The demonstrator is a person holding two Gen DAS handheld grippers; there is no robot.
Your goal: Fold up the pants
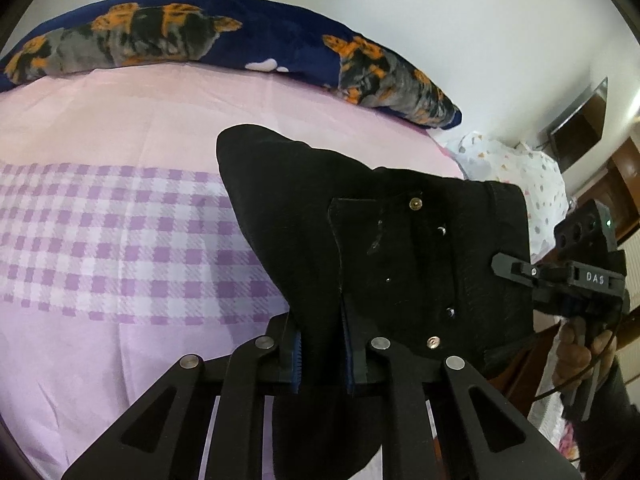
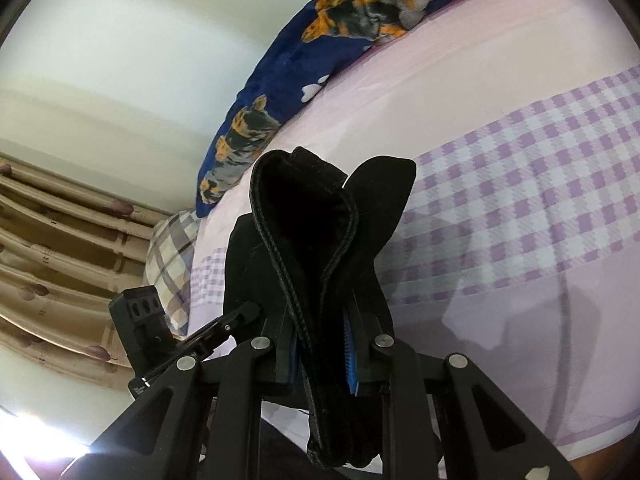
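Observation:
Black pants (image 1: pixel 380 240) with metal rivets and buttons hang lifted above the bed, stretched between both grippers. In the left wrist view my left gripper (image 1: pixel 322 356) is shut on a fold of the cloth, its blue pads pressing both sides. My right gripper (image 1: pixel 516 270) bites the waistband edge at the right, with a hand (image 1: pixel 576 348) on its grip. In the right wrist view the bunched, stitched waistband of the pants (image 2: pixel 312 220) is clamped in my right gripper (image 2: pixel 320 356). The left gripper (image 2: pixel 240 316) shows low at the left, against the cloth.
Below lies a bed with a pink and purple-checked sheet (image 1: pixel 120 240). A navy dog-print blanket (image 1: pixel 160 36) runs along its far edge by the white wall. A patterned pillow (image 1: pixel 516 172), a plaid pillow (image 2: pixel 172 256) and beige curtains (image 2: pixel 60 260) flank the bed.

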